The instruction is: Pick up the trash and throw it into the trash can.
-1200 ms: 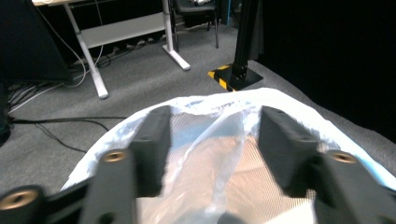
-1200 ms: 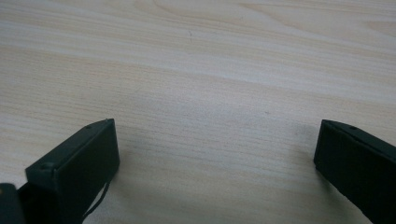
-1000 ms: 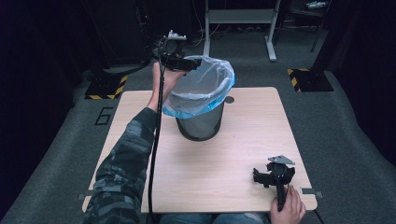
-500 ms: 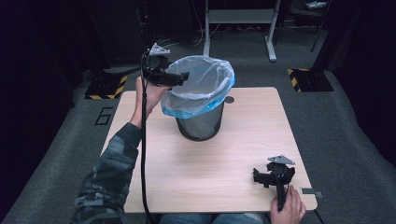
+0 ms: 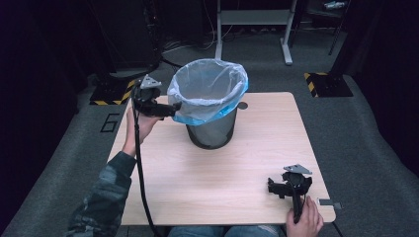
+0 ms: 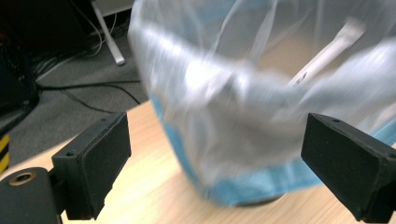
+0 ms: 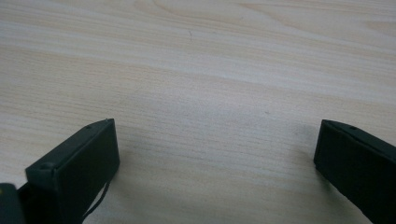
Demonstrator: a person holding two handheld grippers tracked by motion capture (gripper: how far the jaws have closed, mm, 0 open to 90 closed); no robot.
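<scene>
A dark round bin (image 5: 212, 131) stands at the back middle of the wooden table (image 5: 222, 182). It is lined with a translucent blue-white bag (image 5: 207, 89) folded over its rim. My left gripper (image 5: 174, 106) hovers at the bin's left side, level with the bag's hem and pointing at it. Its jaws have just been opening and stand open. In the left gripper view the bag (image 6: 261, 93) hangs close ahead of my left gripper (image 6: 215, 140), and neither pad presses on it. My right gripper (image 5: 286, 183) rests open at the table's front right, with bare wood (image 7: 196, 60) between its jaws (image 7: 215, 135).
A small round hole (image 5: 241, 105) sits in the tabletop just right of the bin. Behind the table stand white desk legs (image 5: 252, 19). Yellow-black striped markers (image 5: 326, 81) lie on the grey floor. The left gripper's cable (image 5: 141, 173) trails down over the table's left part.
My left gripper has come down and to the left, from above the bin's rim to its left side. Its jaws have spread wider. The right gripper has stayed put.
</scene>
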